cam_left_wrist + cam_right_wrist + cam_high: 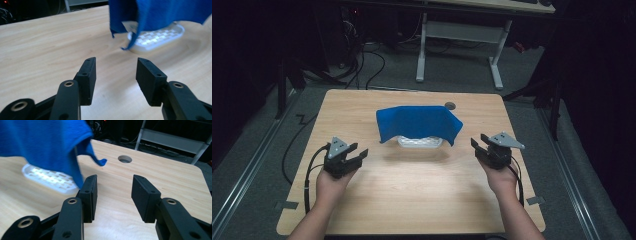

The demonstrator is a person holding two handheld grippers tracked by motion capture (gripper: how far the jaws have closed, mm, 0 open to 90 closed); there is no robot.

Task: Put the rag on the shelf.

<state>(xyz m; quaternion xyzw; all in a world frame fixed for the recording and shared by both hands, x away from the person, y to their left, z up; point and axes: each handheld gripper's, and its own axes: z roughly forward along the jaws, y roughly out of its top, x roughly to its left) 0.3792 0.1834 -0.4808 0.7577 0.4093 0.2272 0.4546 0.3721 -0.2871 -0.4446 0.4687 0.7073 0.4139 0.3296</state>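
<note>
Blue cloth draped over a white basket, both our grippers apart from it with nothing in them.

We see the blue cloth (419, 123) lying over the white lattice basket (420, 142) near the middle of the wooden table (412, 200), its lower rim showing beneath the cloth. Our left gripper (356, 151) sits to the basket's left, jaws spread and empty; our right gripper (478, 143) sits to its right, jaws likewise spread with nothing between them. A round hole (450, 105) lies in the tabletop behind the cloth.
</note>
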